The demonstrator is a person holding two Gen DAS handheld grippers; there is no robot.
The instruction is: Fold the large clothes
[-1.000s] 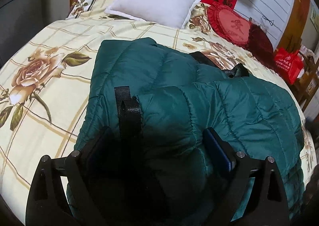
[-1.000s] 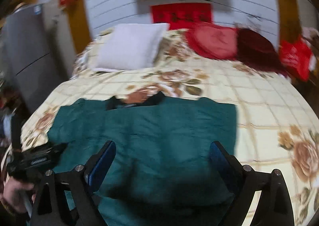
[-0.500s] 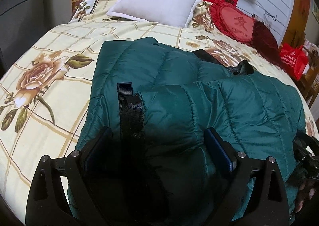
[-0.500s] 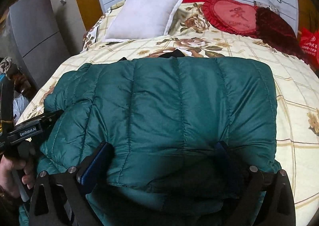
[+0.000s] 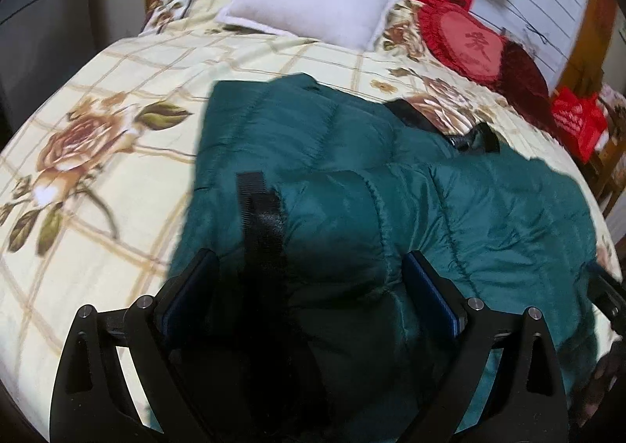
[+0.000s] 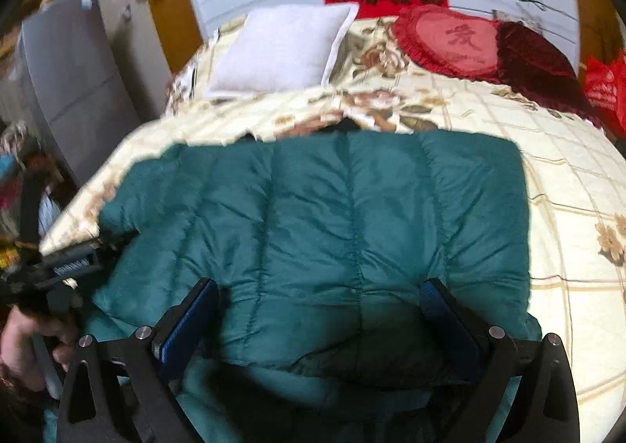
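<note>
Holding my right gripper (image 6: pixel 319 319) with its jaws standing wide and pressing on nothing, I am hovering it over the near edge of the green jacket (image 6: pixel 332 231); the jaws have just been opening, with padded cloth lying under the gap. My left gripper (image 5: pixel 311 294) is also spread wide around a puffy fold and the black strap (image 5: pixel 260 216), not squeezing it. The jacket is lying on the bed (image 6: pixel 567 177), its long axis running across in front of me, its far edge pointing toward the white pillow (image 6: pixel 281 47). I judge both hands equally near.
</note>
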